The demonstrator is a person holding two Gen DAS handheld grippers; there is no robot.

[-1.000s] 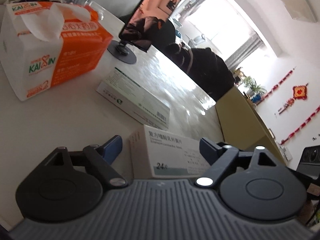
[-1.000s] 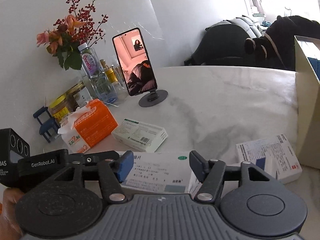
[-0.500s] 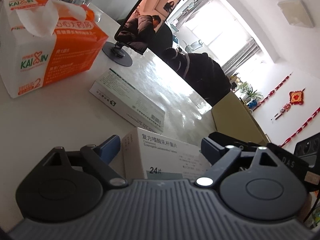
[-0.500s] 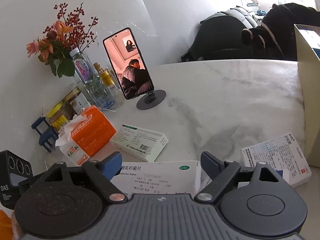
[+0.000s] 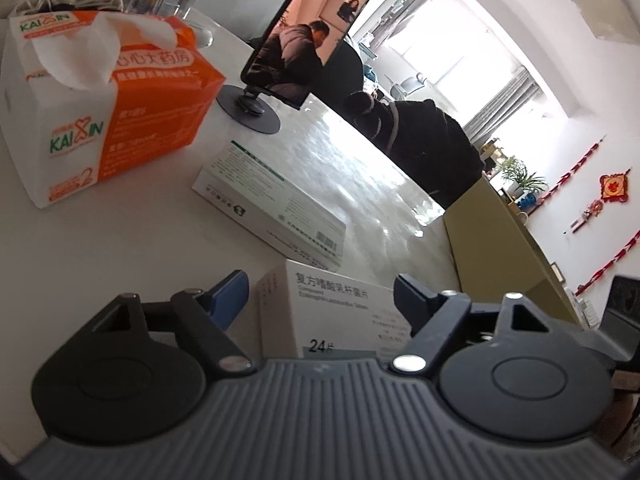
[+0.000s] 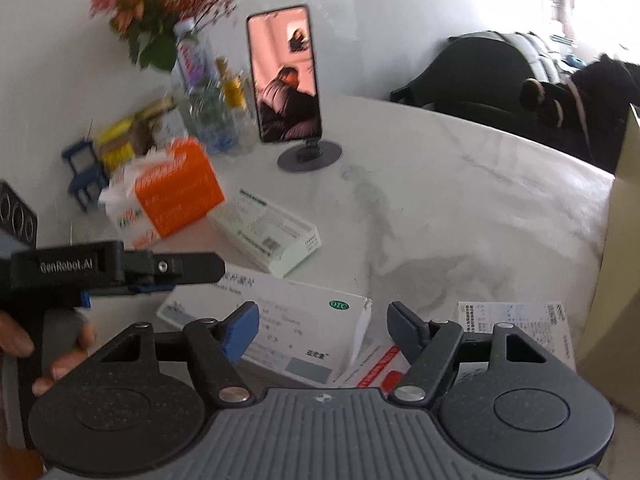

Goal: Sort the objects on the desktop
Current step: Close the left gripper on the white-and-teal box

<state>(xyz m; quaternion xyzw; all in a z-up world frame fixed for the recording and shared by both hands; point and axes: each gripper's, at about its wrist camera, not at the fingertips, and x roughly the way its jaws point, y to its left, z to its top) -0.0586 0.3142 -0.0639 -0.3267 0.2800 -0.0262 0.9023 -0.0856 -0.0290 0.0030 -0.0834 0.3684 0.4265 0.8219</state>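
Observation:
A white medicine box point(image 5: 340, 312) marked "24" lies on the white marble table point(image 6: 460, 208). My left gripper point(image 5: 320, 300) is open and straddles one end, its blue fingers point(image 5: 230, 300) close beside it. In the right wrist view the same box point(image 6: 304, 320) carries a green OTC mark, and the left gripper point(image 6: 200, 274) reaches over its left end, held by a hand point(image 6: 24, 344). My right gripper point(image 6: 324, 324) is open above the box's right end, gripping nothing. A red and white packet point(image 6: 380, 368) lies under that end.
A green-striped white box point(image 5: 272, 208) lies just beyond, then an orange tissue box point(image 5: 120, 112) and a phone on a stand point(image 5: 308, 32). A tan cardboard box point(image 6: 624, 240) stands at the right, another printed box point(image 6: 516, 324) beside it. Flowers, bottles and jars crowd the back left.
The left gripper's fingers have drawn a little closer around the "24" box. The right wrist view has swung and blurred, and the left gripper now shows at the box's left end.

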